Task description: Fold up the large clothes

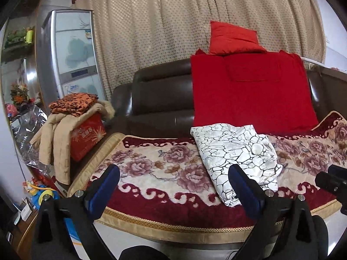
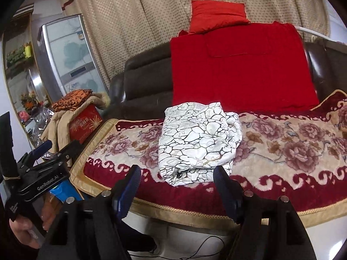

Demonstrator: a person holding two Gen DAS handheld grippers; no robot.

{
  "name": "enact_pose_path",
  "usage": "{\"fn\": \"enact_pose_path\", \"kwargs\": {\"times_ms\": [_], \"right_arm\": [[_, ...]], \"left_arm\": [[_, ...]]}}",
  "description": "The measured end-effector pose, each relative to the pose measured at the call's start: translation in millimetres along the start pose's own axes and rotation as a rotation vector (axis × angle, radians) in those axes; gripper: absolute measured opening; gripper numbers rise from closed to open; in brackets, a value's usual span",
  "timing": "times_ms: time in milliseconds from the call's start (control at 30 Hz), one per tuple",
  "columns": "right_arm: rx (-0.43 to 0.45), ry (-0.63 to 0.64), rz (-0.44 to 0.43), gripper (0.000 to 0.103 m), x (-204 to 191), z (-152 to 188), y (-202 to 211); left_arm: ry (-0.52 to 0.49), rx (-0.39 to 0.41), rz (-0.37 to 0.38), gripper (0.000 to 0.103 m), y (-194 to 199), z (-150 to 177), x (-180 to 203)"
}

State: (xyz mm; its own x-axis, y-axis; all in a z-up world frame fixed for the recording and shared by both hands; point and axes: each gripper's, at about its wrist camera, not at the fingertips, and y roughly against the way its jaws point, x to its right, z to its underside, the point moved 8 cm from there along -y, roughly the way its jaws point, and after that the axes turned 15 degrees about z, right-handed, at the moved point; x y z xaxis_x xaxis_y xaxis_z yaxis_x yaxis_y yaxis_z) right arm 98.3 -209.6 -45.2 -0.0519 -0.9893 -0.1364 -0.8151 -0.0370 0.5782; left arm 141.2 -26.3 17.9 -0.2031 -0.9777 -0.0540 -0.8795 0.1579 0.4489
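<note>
A white garment with a black crackle pattern [image 1: 236, 158] lies folded in a compact bundle on the floral sofa cover [image 1: 156, 169]; it also shows in the right wrist view [image 2: 197, 143]. My left gripper [image 1: 173, 173] is open and empty, held in front of the sofa's edge, with the bundle by its right finger. My right gripper [image 2: 176, 174] is open and empty, just short of the bundle's near end. The left gripper body [image 2: 41, 173] shows at the left of the right wrist view, held in a hand.
A red blanket [image 1: 253, 91] hangs over the brown sofa back, with a red pillow [image 1: 234, 39] on top. A red box [image 1: 86, 136] with a beige coat and orange cloth stands at the sofa's left. A fridge [image 1: 71, 52] and curtain stand behind.
</note>
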Motion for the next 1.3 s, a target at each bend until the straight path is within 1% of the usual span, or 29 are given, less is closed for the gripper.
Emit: {"fn": "enact_pose_path", "kwargs": {"times_ms": [400, 700, 967, 1300], "right_arm": [[0.034, -0.042, 0.02, 0.073, -1.7, -1.9, 31.8], [0.048, -0.053, 0.035, 0.075, -0.4, -2.7, 49.8], [0.017, -0.05, 0.062, 0.075, -3.3, 7.1, 50.2], [-0.016, -0.038, 0.067, 0.075, -8.3, 16.4, 52.1]], "left_arm": [[0.0, 0.026, -0.028, 0.1, 39.1, -7.4, 6.4], [0.022, 0.029, -0.046, 0.1, 54.6, -8.0, 2.6], [0.007, 0.022, -0.058, 0.1, 62.0, -2.6, 3.8], [0.009, 0.021, -0.074, 0.1, 70.2, 1.1, 3.7]]}}
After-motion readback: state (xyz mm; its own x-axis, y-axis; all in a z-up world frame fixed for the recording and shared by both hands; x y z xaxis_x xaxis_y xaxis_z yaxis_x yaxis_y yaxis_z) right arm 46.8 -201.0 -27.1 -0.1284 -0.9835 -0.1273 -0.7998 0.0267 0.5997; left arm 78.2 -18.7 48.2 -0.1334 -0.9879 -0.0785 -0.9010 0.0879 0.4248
